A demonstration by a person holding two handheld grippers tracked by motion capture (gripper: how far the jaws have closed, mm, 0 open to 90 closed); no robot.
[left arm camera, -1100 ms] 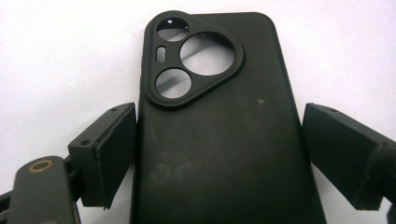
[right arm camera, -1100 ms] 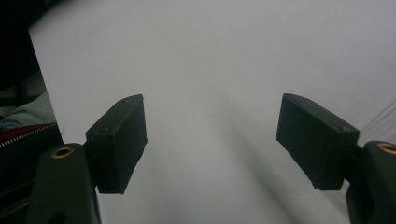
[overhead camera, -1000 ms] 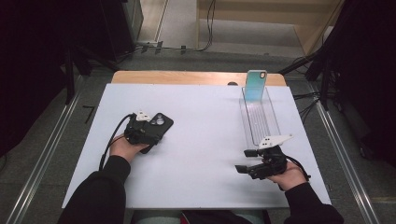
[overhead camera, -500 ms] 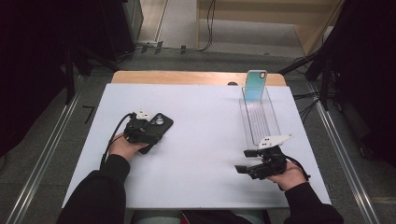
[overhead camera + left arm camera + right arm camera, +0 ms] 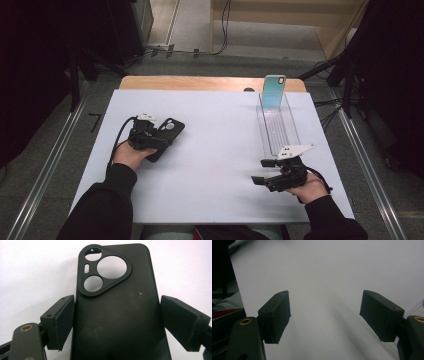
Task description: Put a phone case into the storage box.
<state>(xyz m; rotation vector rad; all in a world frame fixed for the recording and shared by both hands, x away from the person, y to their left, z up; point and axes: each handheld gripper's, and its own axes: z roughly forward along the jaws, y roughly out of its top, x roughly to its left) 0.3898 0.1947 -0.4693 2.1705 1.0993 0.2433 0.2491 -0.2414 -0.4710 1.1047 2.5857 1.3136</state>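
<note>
Nothing to read here: between my fingers (image 5: 58, 322) the black phone case (image 5: 117, 305) carries no brand, label, number or sign at all.

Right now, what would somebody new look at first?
Probably the black phone case, lying flat on the white table between the left gripper's jaws. The left pad touches its edge; the right pad stands a little apart. Next, the shiny teal case standing upright in the clear tray at the far right.

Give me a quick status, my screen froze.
Left gripper straddles the black phone case, right pad clear of it. Right gripper open, empty. Nothing in the way.
</note>
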